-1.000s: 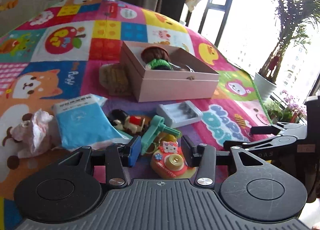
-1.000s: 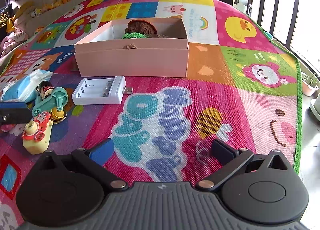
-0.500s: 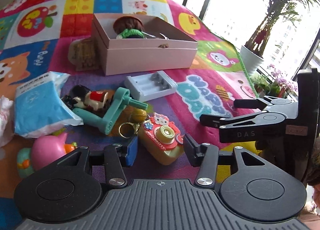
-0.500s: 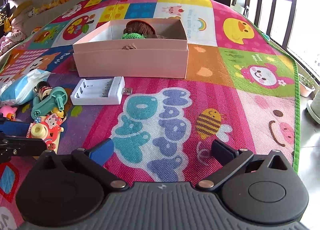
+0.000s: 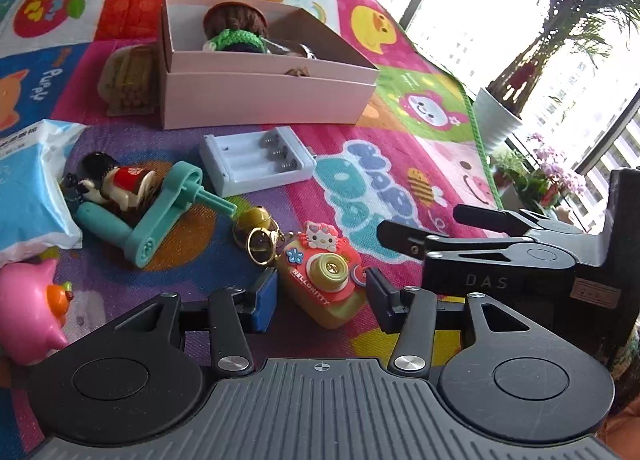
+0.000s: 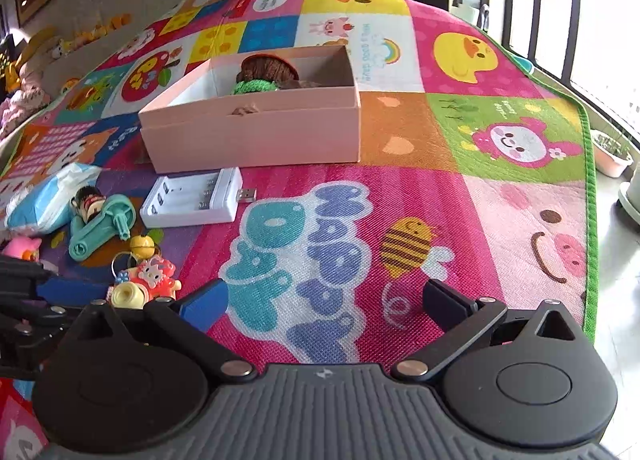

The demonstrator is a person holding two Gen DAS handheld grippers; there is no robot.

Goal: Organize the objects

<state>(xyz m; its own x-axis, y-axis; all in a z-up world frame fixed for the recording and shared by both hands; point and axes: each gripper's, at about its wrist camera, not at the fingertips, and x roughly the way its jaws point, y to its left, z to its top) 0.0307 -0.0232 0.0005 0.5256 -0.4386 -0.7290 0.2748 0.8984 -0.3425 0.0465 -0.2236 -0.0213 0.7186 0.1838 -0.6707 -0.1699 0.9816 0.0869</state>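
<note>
Just shifted across the play mat (image 5: 400,132): left gripper (image 5: 320,294) now lined up on the toy camera (image 5: 322,280), where a second ago it sat further back over the clutter with the teal handle and key ring ahead of it. Moved in and tilted down a little since then.

Left to right along the mat's near edge:
- pink pig toy (image 5: 28,316), newly in sight at the left edge
- blue tissue pack (image 5: 28,196), untouched
- small doll (image 5: 116,180) lying against the teal crank handle (image 5: 160,212), unmoved
- white battery charger (image 5: 256,160), just in front of the pink box (image 5: 264,96)
- gold bell on a key ring (image 5: 258,228), touching the camera's left side
- toy camera, between the left gripper's jaws, a gap showing on each side, not gripped
- right gripper (image 6: 324,300), spread wide over bare mat, nothing between the jaws, barely moved

Left jaws at a middling width, opened a touch during the approach, empty.

Probably the reach-for-camera step; pink box near the mat's middle already holding a brown and green knitted thing (image 5: 236,32), so camera likely bound there. Key ring may drag along on the lift.
</note>
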